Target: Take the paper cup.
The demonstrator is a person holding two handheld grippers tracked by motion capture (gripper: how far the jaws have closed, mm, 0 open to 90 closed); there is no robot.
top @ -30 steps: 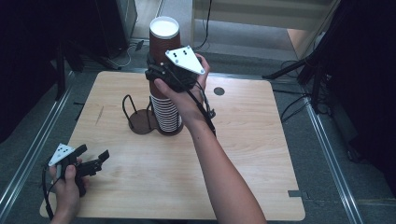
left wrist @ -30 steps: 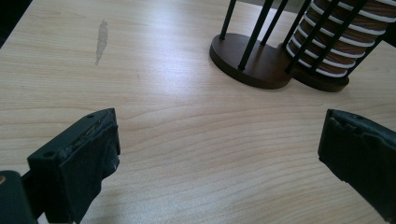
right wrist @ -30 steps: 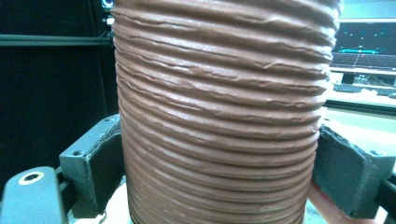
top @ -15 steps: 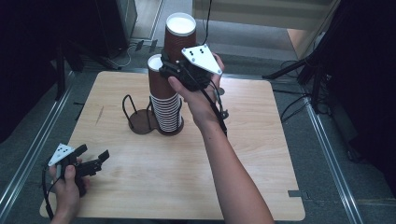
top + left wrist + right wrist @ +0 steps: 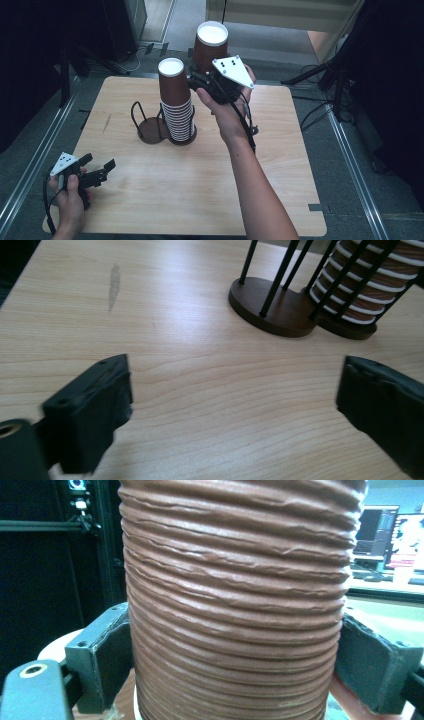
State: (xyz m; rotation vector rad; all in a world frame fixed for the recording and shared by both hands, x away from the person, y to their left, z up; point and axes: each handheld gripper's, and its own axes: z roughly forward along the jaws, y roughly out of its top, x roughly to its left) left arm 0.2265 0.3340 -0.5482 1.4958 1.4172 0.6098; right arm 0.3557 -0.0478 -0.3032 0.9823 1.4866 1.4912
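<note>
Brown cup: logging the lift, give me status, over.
Right gripper shut on brown paper cup, clear of cup stack. Left gripper open, low over table. Nothing blocking.

A light wooden table (image 5: 150, 200) stands on grey floor (image 5: 360, 165) between metal rails (image 5: 30, 165); dark stands (image 5: 340, 75) and cables (image 5: 312, 112) surround it

Your bench (image 5: 200, 200) is a light wooden top with rounded corners and a faint grey smudge (image 5: 107, 123) toward its far left. Directly on it stands a dark wire rack (image 5: 150, 127) on a round base, left of centre toward the far edge. Touching its right side, a stack of brown ribbed cups (image 5: 177, 110) rises upright from a second base.
</note>
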